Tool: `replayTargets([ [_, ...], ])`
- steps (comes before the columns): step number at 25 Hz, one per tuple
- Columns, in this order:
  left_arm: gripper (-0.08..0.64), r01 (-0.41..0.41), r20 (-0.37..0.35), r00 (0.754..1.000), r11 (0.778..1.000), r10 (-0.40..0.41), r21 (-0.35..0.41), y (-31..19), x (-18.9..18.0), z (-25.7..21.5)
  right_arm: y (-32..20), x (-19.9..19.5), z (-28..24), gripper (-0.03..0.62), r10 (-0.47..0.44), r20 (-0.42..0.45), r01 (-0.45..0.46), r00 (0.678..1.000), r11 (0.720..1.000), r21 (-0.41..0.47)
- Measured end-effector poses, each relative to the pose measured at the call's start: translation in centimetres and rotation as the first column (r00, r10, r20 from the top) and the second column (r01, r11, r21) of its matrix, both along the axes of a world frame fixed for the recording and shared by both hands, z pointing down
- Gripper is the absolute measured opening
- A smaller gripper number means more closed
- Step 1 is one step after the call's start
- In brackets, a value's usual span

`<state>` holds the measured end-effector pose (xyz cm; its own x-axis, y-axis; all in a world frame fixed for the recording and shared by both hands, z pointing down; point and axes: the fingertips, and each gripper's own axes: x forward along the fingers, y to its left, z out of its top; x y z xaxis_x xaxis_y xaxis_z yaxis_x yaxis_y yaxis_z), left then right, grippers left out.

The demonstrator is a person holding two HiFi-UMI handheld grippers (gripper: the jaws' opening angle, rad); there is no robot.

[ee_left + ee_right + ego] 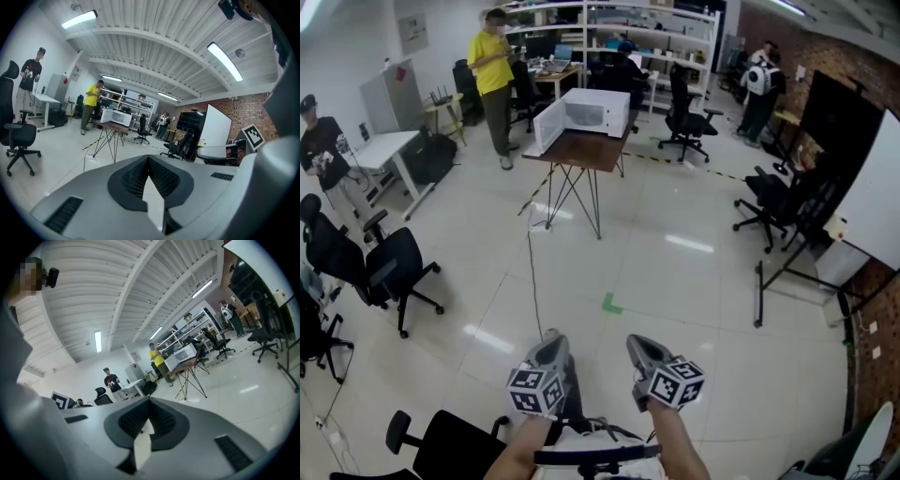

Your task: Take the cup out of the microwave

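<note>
Both tongs are hanging well short of the mw [592,111], aiming roughly toward it. The left gripper [551,341] and right gripper [639,344] are each holding their jaws fully together w/ nothing btwn them. The mw is sitting on a table [581,150], w/ its door [547,126] standing open on the head view's left side. The cup isn't showing clearly anywhere: the mw cavity is too small and far off, so the cup's heading and long axis can't be told.

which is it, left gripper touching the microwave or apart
Apart. The head view shows the left gripper low near the person, with a wide stretch of floor between it and the microwave on the far table.
</note>
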<state>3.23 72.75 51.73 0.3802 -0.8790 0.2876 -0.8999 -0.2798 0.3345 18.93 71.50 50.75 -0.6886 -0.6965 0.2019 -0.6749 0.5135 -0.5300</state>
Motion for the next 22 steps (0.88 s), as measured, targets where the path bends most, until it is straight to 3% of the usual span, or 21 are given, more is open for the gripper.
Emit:
replayTargets([
  [10, 0.0, -0.021, 0.007, 1.0, 1.0, 0.021, -0.007, -5.2, 0.2, 0.3, -5.3, -0.6, 0.2, 0.014, 0.012, -0.016, -0.012, 1.0, 1.0, 0.002],
  [22, 0.0, -0.005, -0.021, 1.0, 1.0, 0.006, 0.012, -19.3, -2.1, -0.2, -18.3, -1.6, 0.3, 0.014, 0.024, -0.066, -0.024, 0.998, 1.0, 0.001],
])
